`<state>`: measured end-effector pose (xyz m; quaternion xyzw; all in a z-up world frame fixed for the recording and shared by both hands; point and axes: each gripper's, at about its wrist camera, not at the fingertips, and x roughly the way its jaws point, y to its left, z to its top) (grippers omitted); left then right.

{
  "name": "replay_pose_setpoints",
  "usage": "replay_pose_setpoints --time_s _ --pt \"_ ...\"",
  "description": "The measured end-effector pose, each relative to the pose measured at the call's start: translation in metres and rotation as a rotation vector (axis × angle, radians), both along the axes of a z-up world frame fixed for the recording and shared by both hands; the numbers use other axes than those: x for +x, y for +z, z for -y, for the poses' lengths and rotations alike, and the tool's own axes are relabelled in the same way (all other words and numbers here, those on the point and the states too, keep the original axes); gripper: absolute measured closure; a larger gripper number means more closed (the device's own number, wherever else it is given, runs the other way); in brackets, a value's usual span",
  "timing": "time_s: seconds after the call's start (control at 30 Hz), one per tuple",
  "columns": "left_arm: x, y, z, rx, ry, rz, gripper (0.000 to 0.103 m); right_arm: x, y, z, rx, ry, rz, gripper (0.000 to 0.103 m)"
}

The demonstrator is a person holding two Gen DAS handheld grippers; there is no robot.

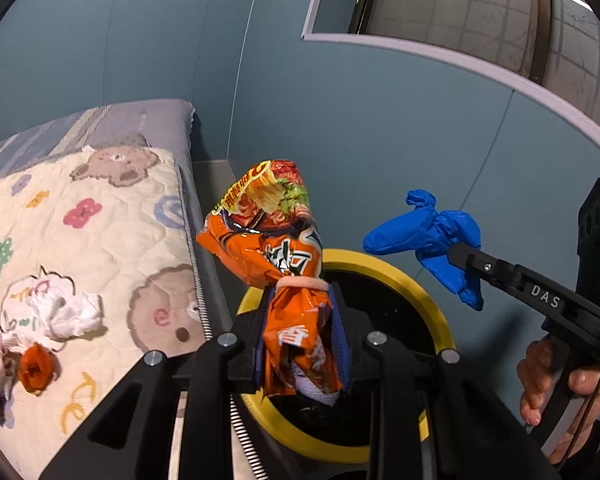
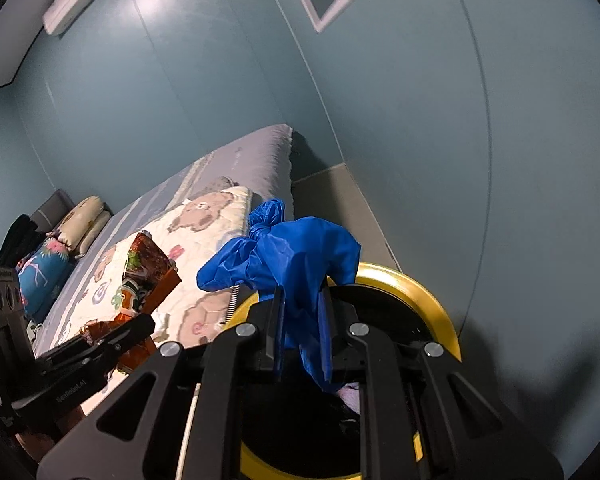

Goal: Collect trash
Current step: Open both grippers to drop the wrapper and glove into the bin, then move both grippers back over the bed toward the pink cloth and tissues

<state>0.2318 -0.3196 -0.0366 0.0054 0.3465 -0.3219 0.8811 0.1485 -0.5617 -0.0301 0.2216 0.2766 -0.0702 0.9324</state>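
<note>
My left gripper (image 1: 300, 312) is shut on an orange noodle wrapper (image 1: 276, 224) and holds it upright over the yellow-rimmed black trash bin (image 1: 432, 300). My right gripper (image 2: 302, 320) is shut on a crumpled blue plastic bag (image 2: 296, 252), also above the bin's yellow rim (image 2: 420, 288). In the left wrist view the right gripper (image 1: 460, 254) holds the blue bag (image 1: 420, 232) to the right of the wrapper. In the right wrist view the left gripper (image 2: 140, 324) holds the wrapper (image 2: 144, 276) at the left.
A bed with a cartoon bear quilt (image 1: 100, 208) lies left of the bin. White crumpled tissues (image 1: 68, 312) and a small orange scrap (image 1: 36, 366) lie on the quilt. Pillows (image 2: 80, 216) sit at the bed's far end. A blue wall (image 1: 380, 120) stands behind.
</note>
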Motion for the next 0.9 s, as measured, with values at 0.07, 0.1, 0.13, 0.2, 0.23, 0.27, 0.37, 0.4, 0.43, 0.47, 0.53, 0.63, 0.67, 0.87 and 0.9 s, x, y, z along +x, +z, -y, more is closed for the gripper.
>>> replay_pose_setpoints --time_s 0.07,0.1,0.13,0.2,0.23,0.27,0.37,0.4,0.43,0.47,0.53,0.63,0.67,0.87,0.9 --pt "0.003 -0.008 0.007 0.003 -0.010 -0.017 0.078 0.003 -0.008 0.006 0.015 -0.008 -0.013 0.089" --pt "0.004 -0.012 0.009 0.005 -0.012 -0.024 0.078 0.005 -0.011 0.008 0.022 -0.011 -0.020 0.089" --pt "0.004 -0.016 0.012 0.007 -0.017 -0.033 0.078 0.007 -0.014 0.011 0.030 -0.014 -0.027 0.089" --pt "0.007 -0.023 0.016 0.007 -0.026 -0.056 0.078 0.010 -0.022 0.013 0.041 -0.022 -0.040 0.089" --pt "0.007 -0.025 0.017 0.006 -0.028 -0.066 0.078 0.012 -0.025 0.014 0.041 -0.024 -0.045 0.089" --pt "0.008 -0.028 0.018 0.007 -0.031 -0.074 0.078 0.013 -0.028 0.015 0.048 -0.024 -0.049 0.088" --pt "0.011 -0.033 0.019 0.001 -0.032 -0.092 0.078 0.018 -0.032 0.014 0.054 -0.030 -0.056 0.087" --pt "0.012 -0.034 0.018 -0.001 -0.033 -0.097 0.078 0.018 -0.032 0.013 0.048 -0.031 -0.057 0.087" --pt "0.012 -0.034 0.018 -0.003 -0.034 -0.099 0.077 0.020 -0.030 0.008 0.046 -0.032 -0.056 0.087" --pt "0.012 -0.034 0.018 -0.005 -0.033 -0.100 0.076 0.021 -0.030 0.007 0.048 -0.032 -0.055 0.087" --pt "0.013 -0.033 0.016 -0.014 -0.035 -0.105 0.070 0.016 -0.028 0.004 0.038 -0.039 -0.051 0.084" --pt "0.014 -0.032 0.014 -0.028 -0.037 -0.113 0.062 0.014 -0.026 0.003 0.029 -0.052 -0.046 0.076" --pt "0.014 -0.031 0.013 -0.033 -0.037 -0.115 0.060 0.014 -0.026 0.004 0.032 -0.056 -0.044 0.073" --pt "0.011 -0.029 0.003 -0.051 -0.025 -0.115 0.044 0.012 -0.025 0.007 0.039 -0.077 -0.052 0.059" --pt "0.009 -0.027 0.001 -0.051 -0.023 -0.111 0.039 0.010 -0.024 0.007 0.038 -0.078 -0.052 0.058"
